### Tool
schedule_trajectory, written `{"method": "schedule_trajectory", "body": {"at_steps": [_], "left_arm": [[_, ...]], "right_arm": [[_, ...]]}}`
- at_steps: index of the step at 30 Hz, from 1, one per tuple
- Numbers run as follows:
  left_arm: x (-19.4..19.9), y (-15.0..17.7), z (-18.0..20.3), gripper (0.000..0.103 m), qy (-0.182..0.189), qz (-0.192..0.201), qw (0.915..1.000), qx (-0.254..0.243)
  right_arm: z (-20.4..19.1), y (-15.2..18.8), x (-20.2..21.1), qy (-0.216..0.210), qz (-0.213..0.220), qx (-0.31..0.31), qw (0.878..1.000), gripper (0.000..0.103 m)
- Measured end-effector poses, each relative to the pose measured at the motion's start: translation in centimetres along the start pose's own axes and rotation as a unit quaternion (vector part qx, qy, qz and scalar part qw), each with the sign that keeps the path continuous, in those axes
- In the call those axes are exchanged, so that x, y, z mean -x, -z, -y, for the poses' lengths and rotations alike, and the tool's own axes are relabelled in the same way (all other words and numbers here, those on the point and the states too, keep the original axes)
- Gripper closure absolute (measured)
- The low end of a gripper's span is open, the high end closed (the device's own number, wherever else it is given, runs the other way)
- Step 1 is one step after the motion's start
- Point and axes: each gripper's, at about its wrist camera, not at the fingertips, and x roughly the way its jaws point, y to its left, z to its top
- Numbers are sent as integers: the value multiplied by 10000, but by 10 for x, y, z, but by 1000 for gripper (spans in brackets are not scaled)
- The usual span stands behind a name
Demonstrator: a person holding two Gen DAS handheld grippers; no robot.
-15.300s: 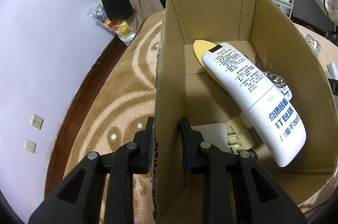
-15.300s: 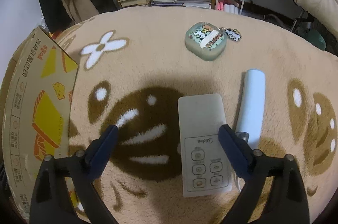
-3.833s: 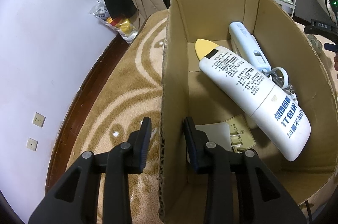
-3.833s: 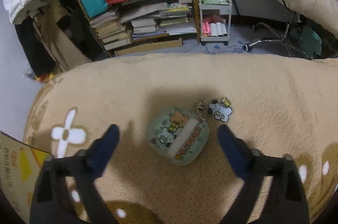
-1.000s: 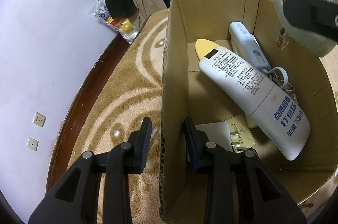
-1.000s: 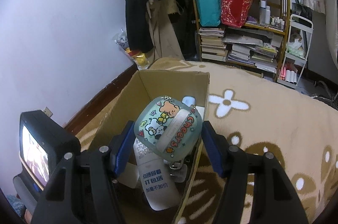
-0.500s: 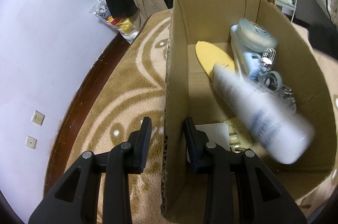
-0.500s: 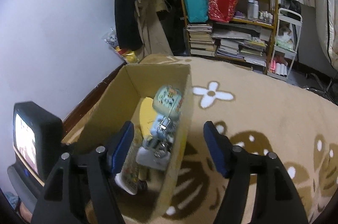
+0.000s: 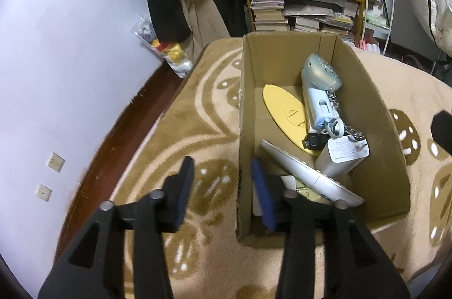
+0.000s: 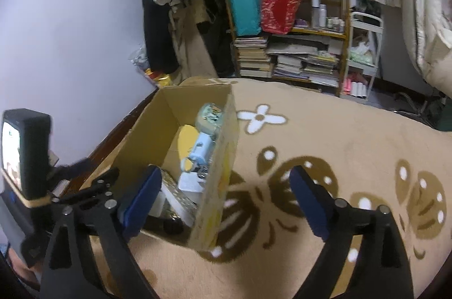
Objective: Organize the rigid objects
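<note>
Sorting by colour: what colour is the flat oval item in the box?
Yellow: the flat oval item, clearest in the left wrist view.

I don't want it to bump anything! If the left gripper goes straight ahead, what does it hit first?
Probably the cardboard box: its left wall stands between the open fingers of the left gripper, one outside, one inside. Depth is hard to judge.

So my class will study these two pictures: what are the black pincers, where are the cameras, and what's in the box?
No robot here: a person holds a two-finger claw in each hand, and a camera on each looks along its fingers. In the left view, the left claw stands open astride the near wall of the cardboard box on a patterned rug. Inside lie a yellow oval piece, a pale blue device, a cartoon-printed case and a white remote. In the right view, the right claw is open and empty.
</note>
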Motion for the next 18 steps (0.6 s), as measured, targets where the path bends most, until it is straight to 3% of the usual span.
{"method": "schedule_trajectory", "body": {"at_steps": [5,7,18], "left_arm": [[23,3,4,33,-65,234,9997,-91],[32,5,5,20,-31,336,9994,-120],[87,19,0,7,390,1115,9929,154]], "right_arm": [[8,8,20,113,163,-11,9998,1],[9,9,30,244,280,22,9993,0],[22,27,74,268,602,-178,9977,0]]}}
